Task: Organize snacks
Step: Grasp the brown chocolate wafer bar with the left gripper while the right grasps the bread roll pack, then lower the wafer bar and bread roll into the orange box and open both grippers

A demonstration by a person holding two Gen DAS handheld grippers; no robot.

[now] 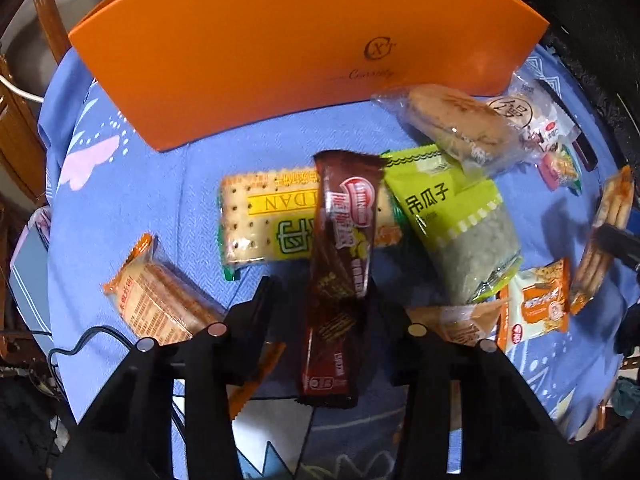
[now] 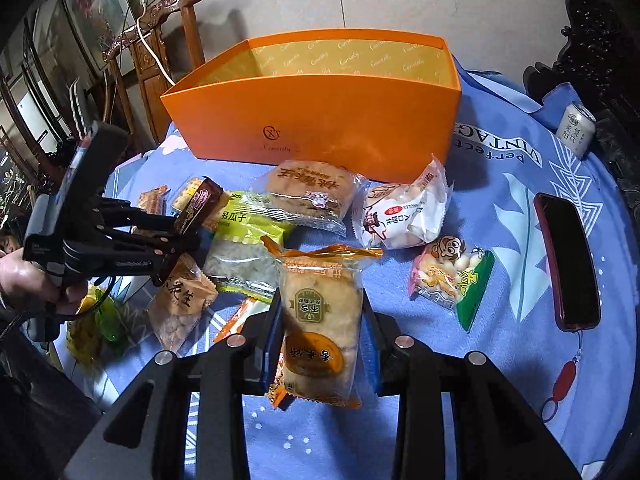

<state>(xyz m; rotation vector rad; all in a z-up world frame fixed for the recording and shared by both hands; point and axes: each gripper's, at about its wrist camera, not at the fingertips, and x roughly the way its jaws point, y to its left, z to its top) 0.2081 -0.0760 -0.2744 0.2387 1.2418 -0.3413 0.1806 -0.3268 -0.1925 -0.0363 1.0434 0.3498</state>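
A brown chocolate wafer bar [image 1: 340,264] runs lengthwise between my left gripper's [image 1: 322,286] fingers, which are shut on it. Its far end lies over a yellow cracker packet [image 1: 268,220]. In the right wrist view the left gripper [image 2: 182,226] holds the same bar [image 2: 202,202] tilted up at the left. My right gripper [image 2: 322,300] is shut on a clear rice-cake packet with orange ends [image 2: 320,320], held above the blue cloth. The open orange box [image 2: 320,120] stands behind the snacks and looks empty inside.
Loose on the blue tablecloth [image 2: 500,184] lie a green melon-seed packet [image 2: 244,240], a bun packet [image 2: 308,196], a white snack bag [image 2: 404,216] and a small peanut bag [image 2: 448,272]. A red-cased phone [image 2: 568,256] and a can [image 2: 576,124] sit at the right. A wooden chair [image 2: 160,40] stands behind.
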